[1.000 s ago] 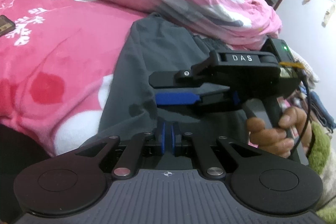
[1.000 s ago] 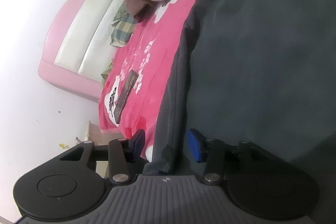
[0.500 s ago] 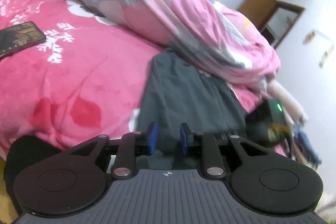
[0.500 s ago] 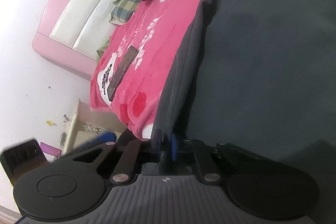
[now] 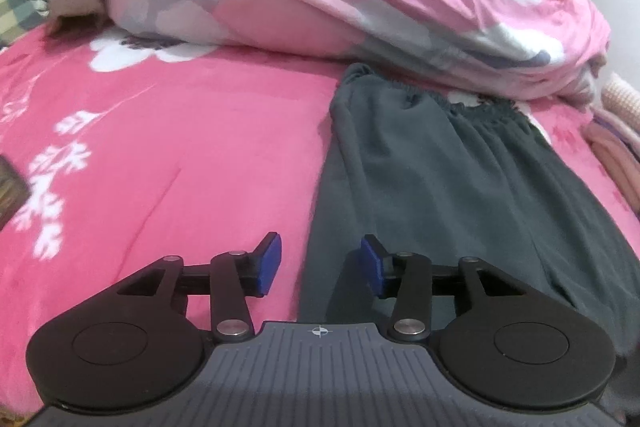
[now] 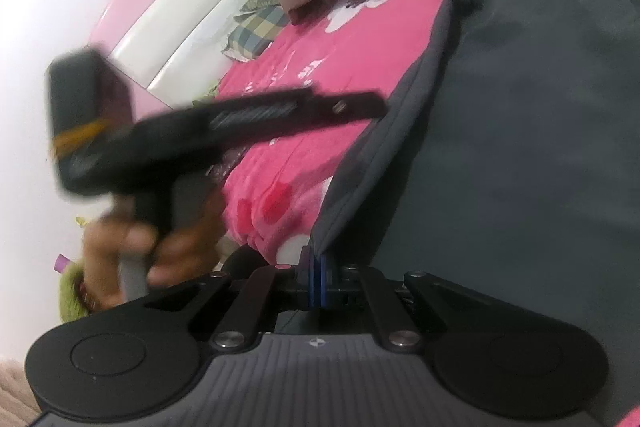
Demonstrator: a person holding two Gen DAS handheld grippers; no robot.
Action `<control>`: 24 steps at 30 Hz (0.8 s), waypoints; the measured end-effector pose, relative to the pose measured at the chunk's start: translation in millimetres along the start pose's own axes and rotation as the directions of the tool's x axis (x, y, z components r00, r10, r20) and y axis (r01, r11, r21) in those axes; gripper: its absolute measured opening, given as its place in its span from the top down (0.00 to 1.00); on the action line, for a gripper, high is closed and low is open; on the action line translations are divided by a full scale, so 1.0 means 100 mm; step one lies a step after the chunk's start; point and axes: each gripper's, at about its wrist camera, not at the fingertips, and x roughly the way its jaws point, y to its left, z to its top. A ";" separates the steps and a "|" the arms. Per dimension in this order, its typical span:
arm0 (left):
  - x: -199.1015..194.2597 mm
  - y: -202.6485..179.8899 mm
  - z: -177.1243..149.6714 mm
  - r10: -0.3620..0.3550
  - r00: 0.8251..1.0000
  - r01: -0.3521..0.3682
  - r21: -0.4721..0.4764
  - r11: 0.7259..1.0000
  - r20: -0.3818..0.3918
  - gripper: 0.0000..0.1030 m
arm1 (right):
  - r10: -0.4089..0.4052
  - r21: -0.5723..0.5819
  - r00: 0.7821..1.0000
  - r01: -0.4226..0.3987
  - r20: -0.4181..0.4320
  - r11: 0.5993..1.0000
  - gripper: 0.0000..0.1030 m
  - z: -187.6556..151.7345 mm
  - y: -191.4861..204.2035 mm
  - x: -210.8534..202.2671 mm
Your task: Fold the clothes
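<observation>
Jaws: left gripper [image 5: 318, 265] just opening, nothing between pads, over the trousers' [image 5: 432, 187] left edge; right gripper [image 6: 316, 281] clenched on their hem, blanket [image 5: 180, 155] underneath.

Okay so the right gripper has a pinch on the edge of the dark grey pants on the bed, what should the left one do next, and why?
Probably bring the left gripper down onto the dark grey pants' near edge and close. Its jaws have just been opening and stand apart with nothing clamped, straddling that edge, while the right gripper is pinched shut on the hem. Two grips would let the fabric lift evenly for a fold.
</observation>
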 end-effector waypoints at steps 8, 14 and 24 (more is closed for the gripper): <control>0.25 -0.10 0.34 -0.063 0.994 0.060 -0.044 0.997 -0.086 0.52 | -0.009 0.020 1.000 0.009 0.023 1.000 0.98 -0.05 -0.06 -0.17; 0.60 -0.36 0.51 0.034 0.991 -0.025 0.077 0.997 -0.128 0.47 | -0.005 0.007 1.000 0.005 0.030 1.000 0.98 -0.08 -0.05 -0.22; 0.74 -0.19 0.55 0.017 0.991 -0.020 -0.026 0.999 -0.130 0.91 | -0.030 0.006 0.995 0.030 0.094 1.000 0.98 -0.14 -0.11 -0.55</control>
